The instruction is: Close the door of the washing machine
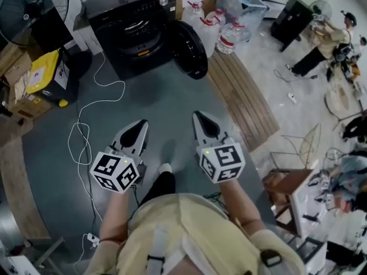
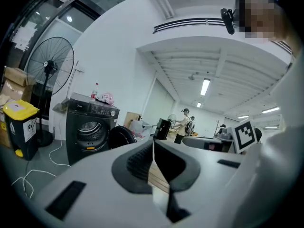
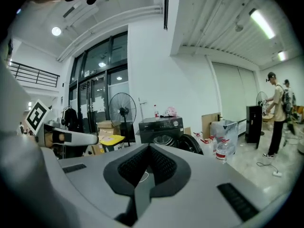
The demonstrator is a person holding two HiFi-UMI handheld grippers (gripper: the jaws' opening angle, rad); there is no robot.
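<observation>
Both tools are empty with jaws pinched together: left gripper [image 1: 139,126] and right gripper [image 1: 199,118] sit low in front of me, well short of the washing machine [image 1: 135,30]. Its door [image 1: 189,49] hangs open, swung out on the right in the head view. I'd walk in, set the right closed tip on the door's outer face and push steadily until it latches. Mind the white cable [image 1: 86,125] on the floor. Latch and hinge are too small to read.
</observation>
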